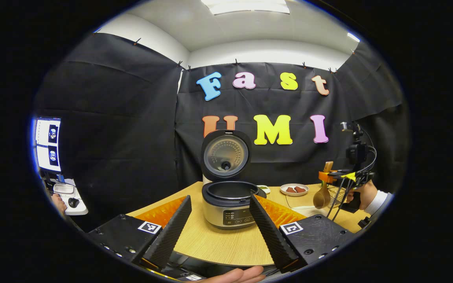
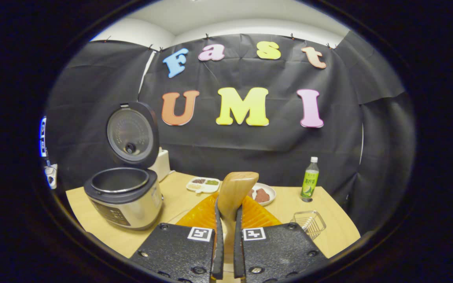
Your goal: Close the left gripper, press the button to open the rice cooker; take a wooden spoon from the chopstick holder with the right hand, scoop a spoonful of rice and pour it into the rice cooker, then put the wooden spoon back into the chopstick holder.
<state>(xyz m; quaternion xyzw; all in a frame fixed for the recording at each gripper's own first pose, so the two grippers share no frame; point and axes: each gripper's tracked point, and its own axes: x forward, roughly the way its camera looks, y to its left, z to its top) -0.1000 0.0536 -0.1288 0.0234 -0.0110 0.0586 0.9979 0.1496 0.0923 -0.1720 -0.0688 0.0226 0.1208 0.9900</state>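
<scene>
- On the tabletop (image 1: 218,245), left gripper view: rice cooker (image 1: 229,204) stands with lid (image 1: 225,154) swung fully up and back; inner pot rim exposed, nothing over the opening.
- Left tool (image 1: 220,224) spread wide, holding nothing; its two fingers (image 1: 171,232) frame the cooker's front panel on either side, apart from it. Bare wood lies between the fingertips and the cooker base.
- Right tool (image 2: 226,236) narrow, both fingers pressed on the handle of the wooden spoon (image 2: 234,192); in the right gripper view the handle rises upright between them.
- Left gripper view shows the spoon bowl (image 1: 322,196) hanging down below the right tool, above the tabletop, well to the right of the cooker; a hand (image 1: 362,194) with a pale sleeve holds that tool.
- Right gripper view: cooker (image 2: 126,200) sits near the tabletop's left edge; open wood lies between it and the tool.
- Wire basket (image 2: 309,223) sits near the right front edge; green bottle (image 2: 310,179) upright behind it near the wall.
- Small plate (image 2: 264,193) with dark pieces and a divided dish (image 2: 203,184) lie toward the back, apart from the cooker.
</scene>
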